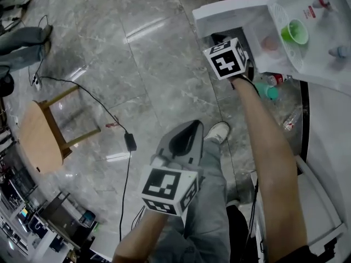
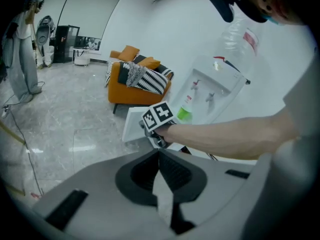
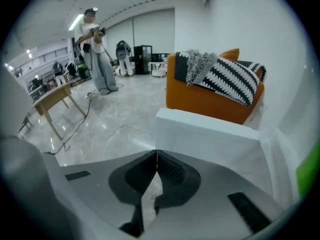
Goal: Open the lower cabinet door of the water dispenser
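Door (image 1: 230, 12) stands swung out from the dispenser's (image 1: 321, 48) lower cabinet, with bottles (image 1: 270, 86) showing inside. I judge the opening done, or nearly. My right claw (image 1: 224, 56) sits just beside the door's edge, jaws pressed together on nothing. My left claw (image 1: 189, 131) is likewise closed and empty, well apart. Room: grey marble floor (image 1: 137, 64), wooden table (image 1: 38, 136), orange sofa (image 3: 210, 96).

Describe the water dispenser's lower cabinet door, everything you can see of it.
The white rectangular lower cabinet door is a plain, smooth panel, plastic by its look. It stands upright, swung wide open from the white water dispenser over the grey marble floor. The right tongs, shut and empty, sit close by it; contact cannot be told.
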A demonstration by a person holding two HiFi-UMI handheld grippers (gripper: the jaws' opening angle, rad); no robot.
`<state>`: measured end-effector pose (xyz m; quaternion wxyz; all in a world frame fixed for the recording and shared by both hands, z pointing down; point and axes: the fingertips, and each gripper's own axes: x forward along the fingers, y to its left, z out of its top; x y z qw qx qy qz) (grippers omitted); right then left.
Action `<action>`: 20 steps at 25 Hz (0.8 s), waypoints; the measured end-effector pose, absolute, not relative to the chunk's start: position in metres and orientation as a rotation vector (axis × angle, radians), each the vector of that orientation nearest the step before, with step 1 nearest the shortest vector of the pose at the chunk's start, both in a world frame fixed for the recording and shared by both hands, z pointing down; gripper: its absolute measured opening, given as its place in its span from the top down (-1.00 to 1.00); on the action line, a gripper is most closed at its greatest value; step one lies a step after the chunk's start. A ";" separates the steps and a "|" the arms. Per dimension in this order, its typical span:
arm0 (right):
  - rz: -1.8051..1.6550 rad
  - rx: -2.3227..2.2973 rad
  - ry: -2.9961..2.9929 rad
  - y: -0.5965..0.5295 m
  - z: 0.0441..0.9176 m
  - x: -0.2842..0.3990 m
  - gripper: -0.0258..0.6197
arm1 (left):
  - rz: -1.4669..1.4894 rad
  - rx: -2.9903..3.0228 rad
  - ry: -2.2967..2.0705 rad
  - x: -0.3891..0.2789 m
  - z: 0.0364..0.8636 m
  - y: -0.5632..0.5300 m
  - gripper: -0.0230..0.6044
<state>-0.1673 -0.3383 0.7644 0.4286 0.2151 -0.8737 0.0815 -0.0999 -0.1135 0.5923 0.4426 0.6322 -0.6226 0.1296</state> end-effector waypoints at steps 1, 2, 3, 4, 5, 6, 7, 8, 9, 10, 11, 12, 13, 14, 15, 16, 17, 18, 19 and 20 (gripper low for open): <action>0.149 0.526 -2.161 -0.333 0.764 -0.160 0.89 | 0.324 1.584 -1.537 -0.099 0.589 -0.112 0.89; 0.112 0.522 -2.148 -0.328 0.762 -0.154 0.89 | 0.327 1.598 -1.529 -0.098 0.587 -0.111 0.89; 0.091 0.522 -2.140 -0.323 0.760 -0.149 0.89 | 0.331 1.610 -1.523 -0.097 0.585 -0.109 0.89; 0.080 0.526 -2.138 -0.319 0.756 -0.144 0.89 | 0.334 1.620 -1.518 -0.096 0.582 -0.108 0.89; 0.076 0.531 -2.137 -0.315 0.752 -0.139 0.89 | 0.337 1.632 -1.513 -0.095 0.580 -0.106 0.89; 0.075 0.538 -2.138 -0.310 0.748 -0.135 0.89 | 0.341 1.646 -1.507 -0.093 0.577 -0.104 0.89; 0.079 0.547 -2.138 -0.305 0.744 -0.130 0.89 | 0.346 1.663 -1.499 -0.092 0.573 -0.102 0.89; 0.086 0.560 -2.139 -0.301 0.739 -0.125 0.89 | 0.352 1.682 -1.491 -0.090 0.568 -0.099 0.89; 0.092 0.575 -2.140 -0.297 0.734 -0.121 0.89 | 0.359 1.698 -1.484 -0.090 0.564 -0.095 0.89; 0.090 0.589 -2.139 -0.292 0.727 -0.116 0.89 | 0.366 1.712 -1.479 -0.090 0.559 -0.090 0.89; 0.073 0.601 -2.136 -0.287 0.719 -0.111 0.89 | 0.373 1.722 -1.477 -0.092 0.555 -0.086 0.89; 0.042 0.612 -2.132 -0.282 0.710 -0.106 0.89 | 0.379 1.731 -1.478 -0.094 0.551 -0.081 0.89; 0.009 0.622 -2.128 -0.276 0.701 -0.100 0.89 | 0.384 1.741 -1.481 -0.098 0.547 -0.077 0.89; -0.018 0.632 -2.127 -0.271 0.692 -0.095 0.89 | 0.389 1.750 -1.485 -0.101 0.543 -0.073 0.89; -0.037 0.641 -2.127 -0.265 0.683 -0.091 0.89 | 0.391 1.760 -1.489 -0.105 0.538 -0.070 0.89; -0.054 0.649 -2.127 -0.259 0.674 -0.086 0.89 | 0.392 1.767 -1.491 -0.108 0.535 -0.066 0.89; -0.066 0.659 -2.127 -0.252 0.665 -0.082 0.89 | 0.391 1.774 -1.492 -0.110 0.531 -0.061 0.89; -0.072 0.669 -2.130 -0.243 0.656 -0.079 0.89 | 0.390 1.778 -1.492 -0.112 0.528 -0.055 0.89; -0.069 0.680 -2.137 -0.233 0.648 -0.076 0.89 | 0.389 1.781 -1.491 -0.114 0.525 -0.049 0.89; -0.061 0.693 -2.148 -0.223 0.640 -0.075 0.89 | 0.388 1.785 -1.490 -0.116 0.523 -0.044 0.89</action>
